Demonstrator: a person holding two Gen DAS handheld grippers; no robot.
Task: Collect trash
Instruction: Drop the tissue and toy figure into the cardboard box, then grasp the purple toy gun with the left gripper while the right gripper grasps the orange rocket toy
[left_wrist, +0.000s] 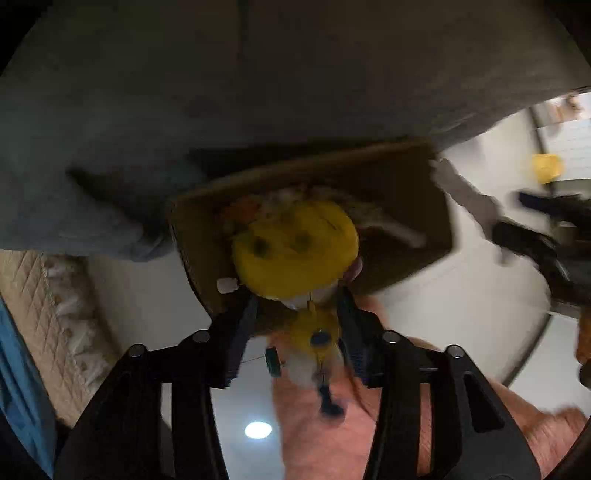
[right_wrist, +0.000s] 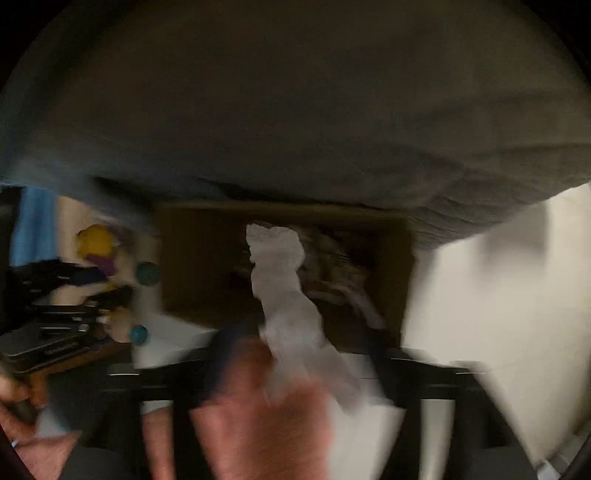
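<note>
Left wrist view shows the left gripper (left_wrist: 295, 306) with its fingers (left_wrist: 240, 332) clamped on a yellow toy (left_wrist: 295, 247), a round piece with a smaller yellow part, teal wheels and white fluff hanging below between the fingers. The toy sits at centre frame, over the near edge of an open cardboard box (left_wrist: 406, 206) that stands on the pale floor (left_wrist: 461, 314) and already holds white and orange scraps. Grey cloth (left_wrist: 221, 92) fills the upper half of the frame.

Right wrist view is heavily blurred. The right gripper (right_wrist: 295, 369) holds a strip of crumpled white paper (right_wrist: 284, 288) at lower centre, its upper end reaching over the same box (right_wrist: 199, 258); whether the fingers pinch it tightly I cannot tell exactly, but the paper hangs from between them. At the left edge the other gripper appears with the yellow toy (right_wrist: 96, 240).
</note>
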